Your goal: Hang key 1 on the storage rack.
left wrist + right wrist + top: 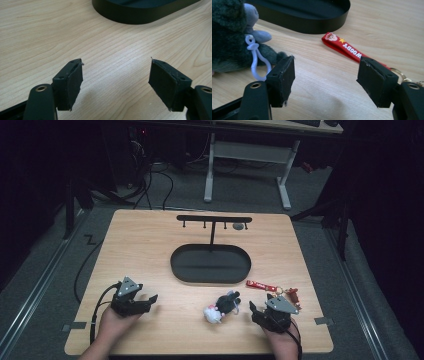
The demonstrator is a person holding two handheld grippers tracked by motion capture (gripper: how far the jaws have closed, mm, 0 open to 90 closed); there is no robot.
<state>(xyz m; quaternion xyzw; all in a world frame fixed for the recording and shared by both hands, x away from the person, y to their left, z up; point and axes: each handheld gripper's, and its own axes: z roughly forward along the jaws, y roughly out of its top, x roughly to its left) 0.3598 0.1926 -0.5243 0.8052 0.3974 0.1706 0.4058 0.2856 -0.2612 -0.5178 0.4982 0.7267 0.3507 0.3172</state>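
Observation:
On the wooden table (150, 245) stands a black oval tray (210, 265) with a T-shaped hook rack (214, 219) rising from it. In front of it lie a dark grey plush toy (229, 301) with a lavender clip (255, 60), and a small white plush (212, 315). A red strap keychain (260, 285) lies to their right. My left gripper (147, 302) rests open at the front left over bare wood, with nothing between its pads (72, 82). Beside the toys my right gripper (261, 304) stands open and holds nothing; the grey plush (229, 37) is left of its jaws and the red strap (344, 47) is just beyond them.
A small grey thing (239, 226) hangs at the rack's right end. The keychain's metal ring (398, 72) and a reddish charm (292, 295) lie by my right gripper. The tray's wall (140, 12) is ahead of the left gripper. A white desk frame (250, 155) stands beyond the table.

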